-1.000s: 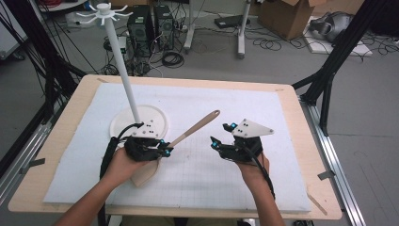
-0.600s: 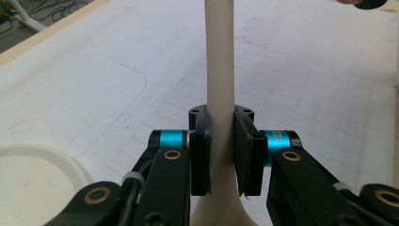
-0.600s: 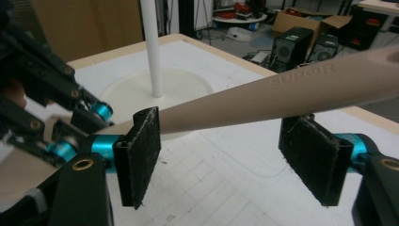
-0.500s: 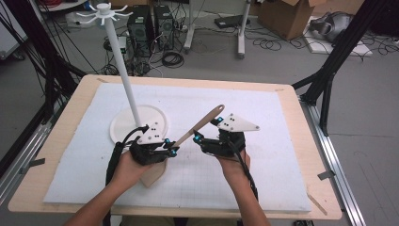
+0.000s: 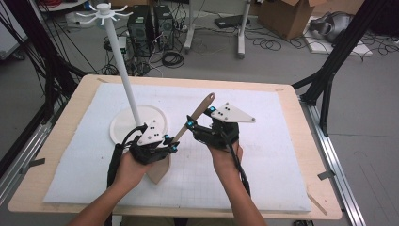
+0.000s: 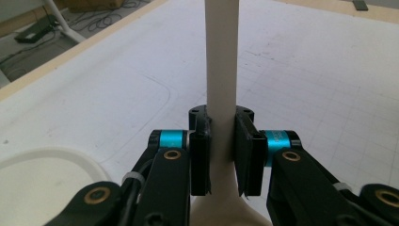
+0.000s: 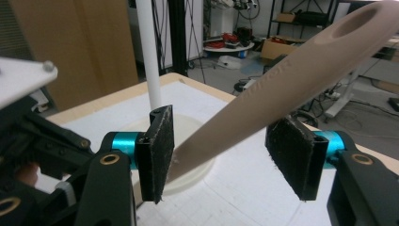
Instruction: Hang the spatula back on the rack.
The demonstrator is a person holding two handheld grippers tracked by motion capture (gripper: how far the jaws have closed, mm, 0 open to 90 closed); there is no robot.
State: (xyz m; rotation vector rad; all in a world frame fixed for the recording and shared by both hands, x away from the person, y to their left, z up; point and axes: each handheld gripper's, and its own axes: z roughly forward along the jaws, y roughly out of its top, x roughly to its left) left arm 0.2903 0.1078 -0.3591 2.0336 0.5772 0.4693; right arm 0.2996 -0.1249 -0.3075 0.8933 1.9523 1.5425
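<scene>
— Above the white mat (image 5: 263,155), where is the wooden spatula (image 5: 188,126) now?

— It hangs slanted in the air, blade low by the person's hands, handle end pointing up and away. The left gripper (image 5: 168,143) is clamped tight on its neck.

— And the right gripper (image 5: 190,127)?

— Its jaws straddle the handle and have just been closing, but the pads (image 7: 291,151) are not pressing yet.

— How far along?

— Probably mid-handover. The hook stand (image 5: 123,70) on its round base (image 5: 136,123) has bare hooks, so hanging is likely left.
</scene>
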